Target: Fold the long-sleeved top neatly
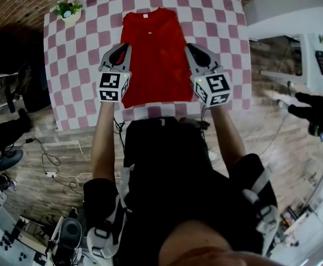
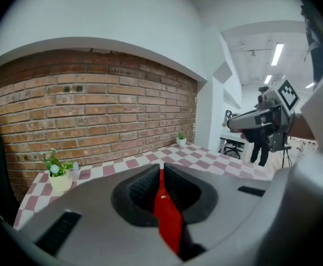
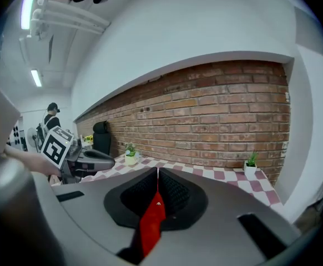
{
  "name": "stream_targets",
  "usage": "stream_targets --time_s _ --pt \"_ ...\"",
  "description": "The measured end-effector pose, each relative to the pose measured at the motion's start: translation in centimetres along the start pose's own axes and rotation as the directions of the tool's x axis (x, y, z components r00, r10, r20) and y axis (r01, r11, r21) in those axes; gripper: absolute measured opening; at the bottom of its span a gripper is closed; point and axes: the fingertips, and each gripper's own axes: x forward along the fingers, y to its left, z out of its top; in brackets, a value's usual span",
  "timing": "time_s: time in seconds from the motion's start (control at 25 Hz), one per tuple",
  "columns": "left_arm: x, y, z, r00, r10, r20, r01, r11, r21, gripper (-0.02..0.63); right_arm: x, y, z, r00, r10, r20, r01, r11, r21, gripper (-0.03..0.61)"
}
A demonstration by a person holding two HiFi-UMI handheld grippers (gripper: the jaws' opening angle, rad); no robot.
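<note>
bright red top (image 1: 153, 54) spread on the pink-and-white checked table (image 1: 78, 71), soft smooth fabric, roughly rectangular, left gripper (image 1: 122, 49) and right gripper (image 1: 191, 49) each pinched tight on a side edge, ribbed black pads (image 2: 142, 190)

Table (image 1: 78, 71) covered with a pink-and-white checked cloth, set in front of a red brick wall (image 2: 95, 110). Far left corner of the table: small flowering plant (image 1: 68, 10) in a white pot. Far right corner: a second, smaller potted plant (image 3: 251, 164). Below: wood-plank floor (image 1: 67, 148) with loose cables (image 1: 49, 160) lying left of the table. Background: white ceiling with strip lights (image 2: 276, 54) and a black chair (image 3: 101, 137) near the wall.
</note>
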Motion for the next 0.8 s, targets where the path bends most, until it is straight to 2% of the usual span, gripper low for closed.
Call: stream_targets --time_s 0.12,0.16,0.24,0.32,0.56,0.8 --pt "3.0 2.3 -0.7 0.997 -0.04 -0.063 0.042 0.999 0.025 0.023 4.1 -1.7 0.2 0.998 0.015 -0.053 -0.017 0.999 -0.038 0.011" --pt "4.0 3.0 -1.0 0.994 -0.056 -0.09 0.06 0.997 0.041 0.059 5.5 -2.3 0.1 0.997 0.024 -0.076 -0.028 0.998 -0.054 0.012" --pt "6.1 4.1 -1.8 0.984 -0.097 -0.148 0.111 0.99 0.088 0.109 8.4 -3.1 -0.3 0.989 0.063 -0.132 -0.076 0.993 -0.09 0.012" --pt "8.2 5.1 -2.8 0.971 -0.126 -0.204 0.156 0.978 0.138 0.109 11.2 -3.5 -1.2 0.972 0.121 -0.2 -0.146 0.982 -0.12 0.017" --pt "14.3 7.8 -7.2 0.916 -0.192 -0.352 0.264 0.949 0.169 0.156 18.8 -5.4 -6.1 0.902 0.16 -0.402 -0.263 0.941 -0.215 0.098" --pt "19.0 9.6 -10.8 0.879 -0.197 -0.434 0.294 0.941 0.168 0.175 24.8 -8.2 -11.8 0.806 0.163 -0.569 -0.357 0.9 -0.249 0.126"
